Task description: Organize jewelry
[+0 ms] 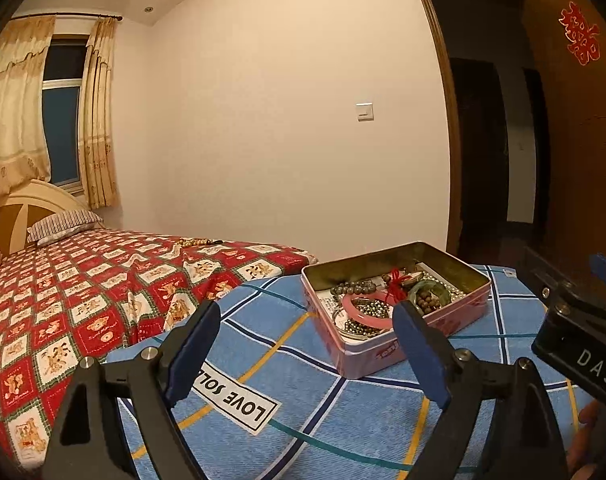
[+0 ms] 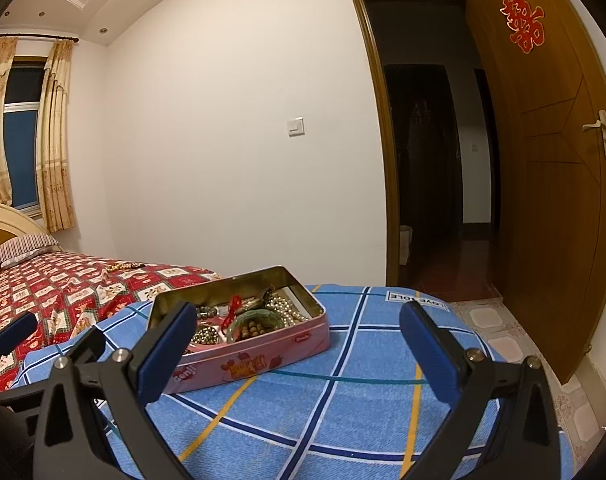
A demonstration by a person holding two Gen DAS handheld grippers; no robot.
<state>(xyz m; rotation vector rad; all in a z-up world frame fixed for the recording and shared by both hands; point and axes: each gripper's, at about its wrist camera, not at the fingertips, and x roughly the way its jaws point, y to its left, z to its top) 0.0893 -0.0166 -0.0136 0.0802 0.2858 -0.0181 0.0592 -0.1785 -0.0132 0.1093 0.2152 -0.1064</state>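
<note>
An open pink tin (image 1: 387, 350) (image 2: 263, 356) sits on a folded blue plaid quilt (image 1: 303, 412) (image 2: 343, 396). It holds a pink bangle (image 1: 363, 310), a green bangle (image 2: 255, 316), brown wooden beads (image 1: 425, 302), grey bead strands, pearl strands (image 2: 287, 308) and a red knotted cord (image 1: 395, 286). A beaded strand (image 1: 197, 243) (image 2: 121, 267) lies far off on the red bed. My left gripper (image 1: 307, 354) is open and empty, just short of the tin. My right gripper (image 2: 299, 354) is open and empty, with its left finger in front of the tin.
The red patterned bed (image 1: 63, 300) with a striped pillow (image 1: 63, 226) lies to the left. A wooden door (image 2: 543, 160) stands open on the right beside a dark doorway. Tiled floor (image 2: 503, 332) lies right of the quilt. The right gripper's body (image 1: 583, 328) shows in the left wrist view.
</note>
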